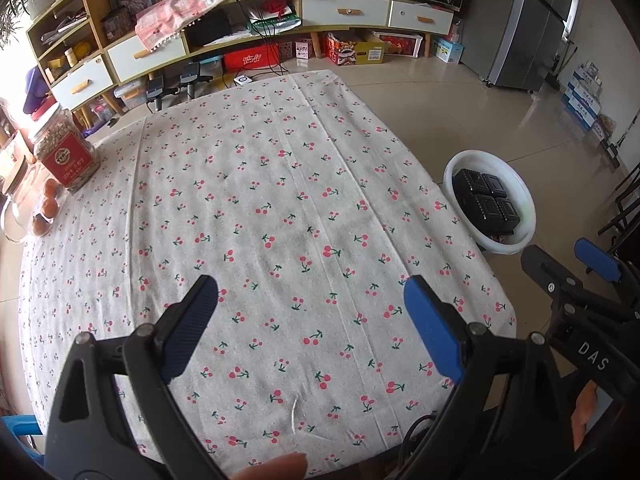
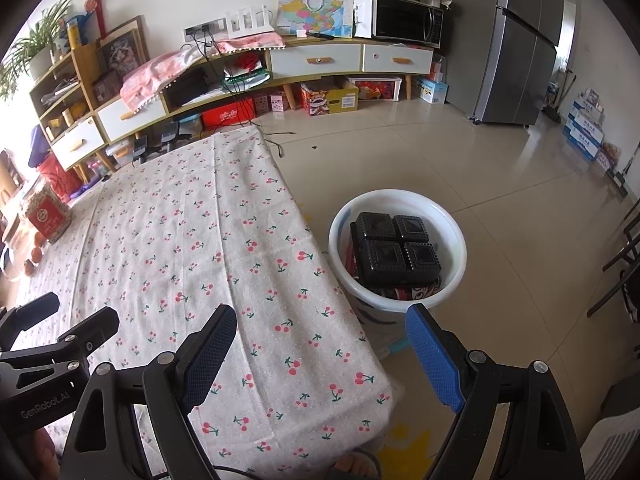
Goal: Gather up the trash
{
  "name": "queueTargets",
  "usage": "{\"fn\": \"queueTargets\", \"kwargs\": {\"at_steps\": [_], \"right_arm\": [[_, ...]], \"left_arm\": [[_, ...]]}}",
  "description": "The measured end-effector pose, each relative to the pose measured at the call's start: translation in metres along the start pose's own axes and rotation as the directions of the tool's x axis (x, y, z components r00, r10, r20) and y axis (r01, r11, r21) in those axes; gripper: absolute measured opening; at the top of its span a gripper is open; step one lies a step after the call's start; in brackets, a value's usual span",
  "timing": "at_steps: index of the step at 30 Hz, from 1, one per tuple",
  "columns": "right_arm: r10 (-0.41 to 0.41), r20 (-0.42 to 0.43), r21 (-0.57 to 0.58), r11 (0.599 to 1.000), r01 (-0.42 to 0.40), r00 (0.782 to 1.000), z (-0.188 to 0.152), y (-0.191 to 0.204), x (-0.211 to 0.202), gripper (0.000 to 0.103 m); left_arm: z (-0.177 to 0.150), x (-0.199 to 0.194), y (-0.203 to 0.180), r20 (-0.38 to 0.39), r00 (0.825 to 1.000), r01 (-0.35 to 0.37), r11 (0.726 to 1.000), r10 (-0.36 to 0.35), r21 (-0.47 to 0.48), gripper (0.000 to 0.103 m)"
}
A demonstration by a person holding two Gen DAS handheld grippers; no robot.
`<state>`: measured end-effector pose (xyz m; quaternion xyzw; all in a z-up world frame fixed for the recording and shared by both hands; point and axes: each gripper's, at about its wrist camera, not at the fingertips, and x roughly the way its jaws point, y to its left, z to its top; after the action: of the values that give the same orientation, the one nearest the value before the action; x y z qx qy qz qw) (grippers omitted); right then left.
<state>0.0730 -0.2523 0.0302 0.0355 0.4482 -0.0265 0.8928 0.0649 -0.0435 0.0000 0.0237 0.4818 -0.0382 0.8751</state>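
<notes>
A white round bin (image 2: pixel 454 240) stands on the floor right of the table. A black compartment food tray (image 2: pixel 394 254) lies in it on top of red packaging. The bin also shows in the left wrist view (image 1: pixel 452 168), with the tray (image 1: pixel 486 204) inside. My left gripper (image 1: pixel 310 308) is open and empty above the near part of the cherry-print tablecloth (image 1: pixel 260 200). My right gripper (image 2: pixel 320 338) is open and empty over the table's right near corner (image 2: pixel 360 380), just short of the bin. The right gripper also shows at the right edge of the left wrist view (image 1: pixel 560 272).
A jar with a red label (image 1: pixel 66 146), a glass jar (image 1: pixel 20 184) and small orange fruits (image 1: pixel 48 208) sit at the table's left edge. A low shelf unit (image 2: pixel 320 60), boxes (image 2: pixel 328 96), a fridge (image 2: pixel 516 40) and dark chair frames (image 2: pixel 624 264) surround the tiled floor.
</notes>
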Motion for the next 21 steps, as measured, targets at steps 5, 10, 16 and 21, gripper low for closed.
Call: {"fn": "queueTargets", "kwargs": {"at_steps": [5, 10, 16, 21], "right_arm": [[0.001, -0.002, -0.003, 1.000, -0.001, 1.000, 0.0001, 0.0011, -0.0004, 0.088], [0.005, -0.004, -0.003, 1.000, -0.005, 1.000, -0.0001, 0.0012, -0.0007, 0.088], [0.004, -0.004, -0.002, 1.000, -0.004, 1.000, -0.0002, 0.0014, -0.0010, 0.088], [0.005, -0.003, -0.003, 1.000, -0.005, 1.000, -0.0001, 0.0012, -0.0009, 0.088]], "left_arm": [[0.0000, 0.0000, -0.0001, 0.000, 1.000, 0.002, 1.000, -0.002, 0.001, 0.094], [0.0007, -0.0009, -0.0009, 0.002, 1.000, 0.005, 1.000, -0.005, 0.004, 0.094], [0.0010, -0.0014, -0.0015, 0.001, 1.000, 0.007, 1.000, -0.007, 0.005, 0.094], [0.0005, -0.0011, -0.0016, 0.001, 1.000, 0.007, 1.000, -0.007, 0.005, 0.094]]}}
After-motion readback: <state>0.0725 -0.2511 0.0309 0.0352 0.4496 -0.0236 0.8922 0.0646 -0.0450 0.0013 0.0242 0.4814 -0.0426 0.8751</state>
